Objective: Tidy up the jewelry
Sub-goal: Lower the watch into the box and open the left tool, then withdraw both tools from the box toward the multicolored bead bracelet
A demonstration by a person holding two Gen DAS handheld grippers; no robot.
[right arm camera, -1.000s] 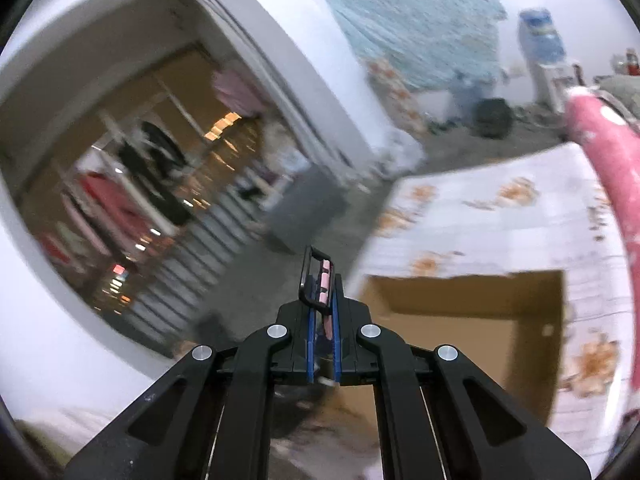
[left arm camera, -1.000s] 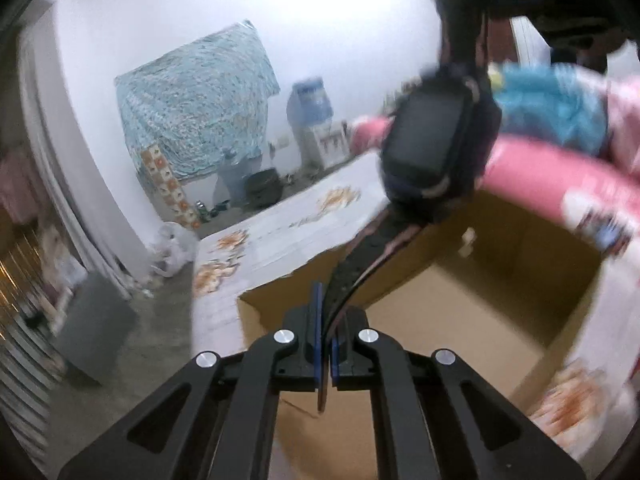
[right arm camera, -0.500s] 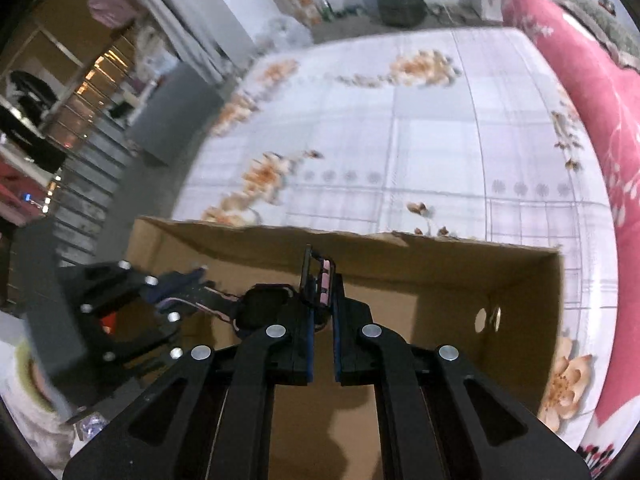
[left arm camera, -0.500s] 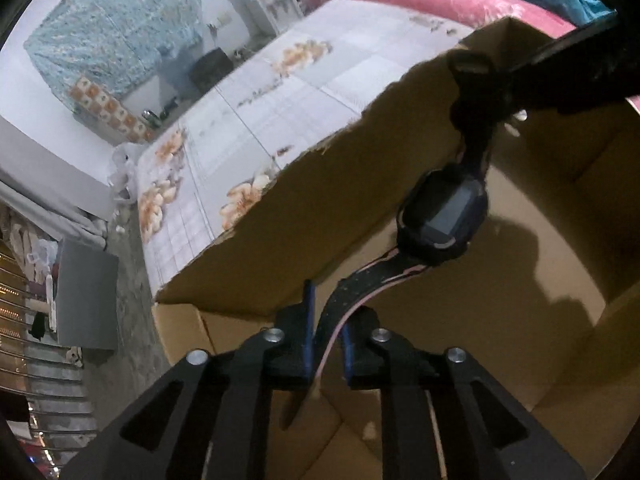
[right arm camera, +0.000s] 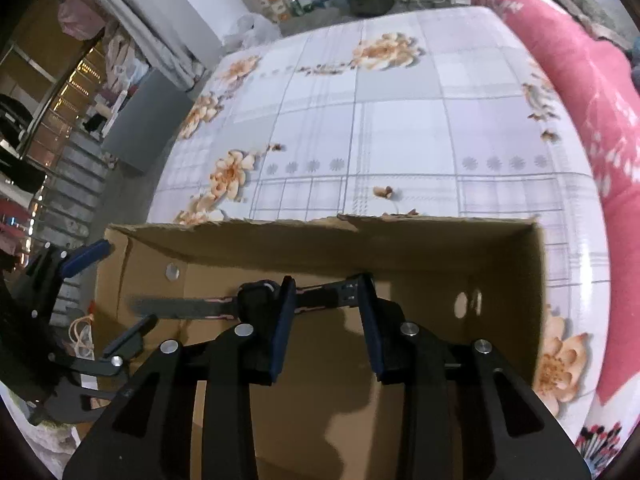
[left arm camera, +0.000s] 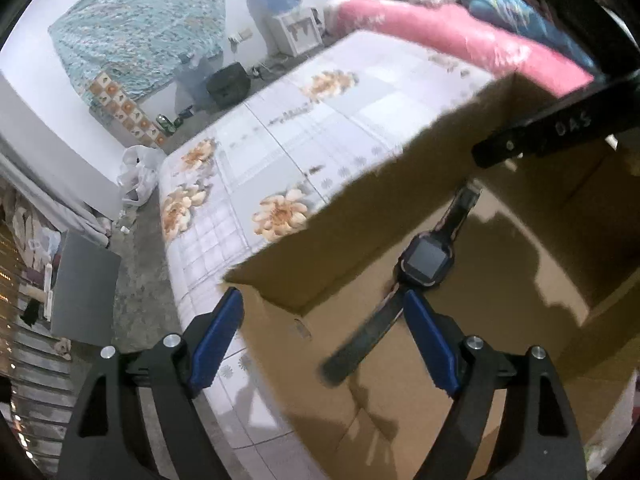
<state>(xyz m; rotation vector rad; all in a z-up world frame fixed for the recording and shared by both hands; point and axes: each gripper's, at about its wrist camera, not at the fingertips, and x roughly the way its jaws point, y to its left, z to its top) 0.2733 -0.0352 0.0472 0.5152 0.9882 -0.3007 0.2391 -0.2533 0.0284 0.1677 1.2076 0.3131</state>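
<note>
Watch [left arm camera: 424,258] apparently free inside cardboard box [left arm camera: 360,216], both tools parted.

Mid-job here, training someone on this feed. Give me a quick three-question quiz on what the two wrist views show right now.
1. True or false: the left gripper is clamped on the watch strap.
2. Where is the watch? A) on the flowered sheet B) inside the cardboard box C) on the pink blanket
3. Fill in: the right gripper has its jaws ____, with the buckle end of the strap between them.

Key:
1. False; its jaws have just opened wide and the strap is free.
2. B
3. Open; they have just been opening.
</note>
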